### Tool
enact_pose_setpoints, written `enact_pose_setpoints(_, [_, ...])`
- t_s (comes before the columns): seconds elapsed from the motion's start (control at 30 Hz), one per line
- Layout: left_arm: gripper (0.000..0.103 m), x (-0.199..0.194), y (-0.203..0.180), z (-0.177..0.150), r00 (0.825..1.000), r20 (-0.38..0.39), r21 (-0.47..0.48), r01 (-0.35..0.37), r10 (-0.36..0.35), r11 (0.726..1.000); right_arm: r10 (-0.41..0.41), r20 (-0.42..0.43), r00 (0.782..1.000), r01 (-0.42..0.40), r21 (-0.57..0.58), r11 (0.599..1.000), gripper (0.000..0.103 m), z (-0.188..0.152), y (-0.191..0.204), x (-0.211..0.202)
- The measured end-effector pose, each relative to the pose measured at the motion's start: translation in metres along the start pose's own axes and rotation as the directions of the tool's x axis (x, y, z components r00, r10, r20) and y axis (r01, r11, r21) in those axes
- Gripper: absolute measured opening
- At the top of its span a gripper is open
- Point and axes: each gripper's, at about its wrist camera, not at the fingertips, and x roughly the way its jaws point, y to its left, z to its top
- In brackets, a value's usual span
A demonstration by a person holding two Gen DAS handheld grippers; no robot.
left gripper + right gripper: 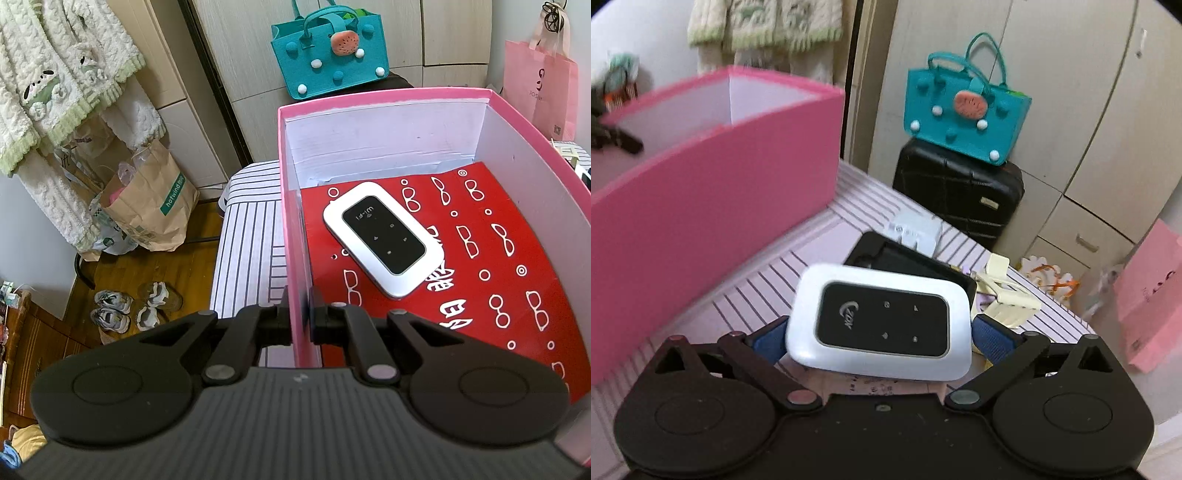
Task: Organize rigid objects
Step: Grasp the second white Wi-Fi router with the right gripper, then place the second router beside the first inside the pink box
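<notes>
The pink box (291, 221) stands on a striped surface. On its red patterned floor (491, 266) lies a white pocket Wi-Fi router (384, 238) with a black face. My left gripper (301, 314) is shut on the box's left wall, one finger inside and one outside. In the right wrist view a second white router (879, 325) lies on the striped surface, to the right of the pink box (713, 192). My right gripper (879, 332) is open wide, its blue pads (990, 332) on either side of this router.
Behind the second router lie a black flat case (908, 262), a white charger (916, 229) and a cream clip (1004, 295). A teal felt bag (964, 107) sits on a black suitcase (956, 199). A pink paper bag (1148, 295) stands at the right.
</notes>
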Motion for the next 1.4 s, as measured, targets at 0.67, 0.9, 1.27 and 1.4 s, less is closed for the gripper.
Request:
enact_pose_setpoints(0.67, [0.006,-0.002,-0.002,0.000,1.000,0.023,0.000,-0.001,0.001,1.000,0.032,0.073,0.997,-0.044,0.160,0.986,0.100,0.008,-0.008,-0.037])
enact_pose_setpoints(0.9, [0.006,-0.004,0.001,-0.002,0.999,0.039,-0.011,0.007,-0.006,1.000,0.157,0.156,0.975,-0.166,0.049,0.985,0.101,0.048,0.017,-0.087])
enact_pose_setpoints(1.27, [0.004,-0.005,0.006,-0.004,0.998,0.050,-0.034,0.031,-0.029,0.999,0.309,0.102,0.946,-0.281,-0.223,0.933,0.101,0.120,0.084,-0.075])
enact_pose_setpoints(1.4, [0.004,-0.006,0.008,-0.004,0.998,0.061,-0.050,0.038,-0.035,0.998,0.315,0.011,0.949,-0.297,-0.307,0.904,0.101,0.138,0.104,-0.042])
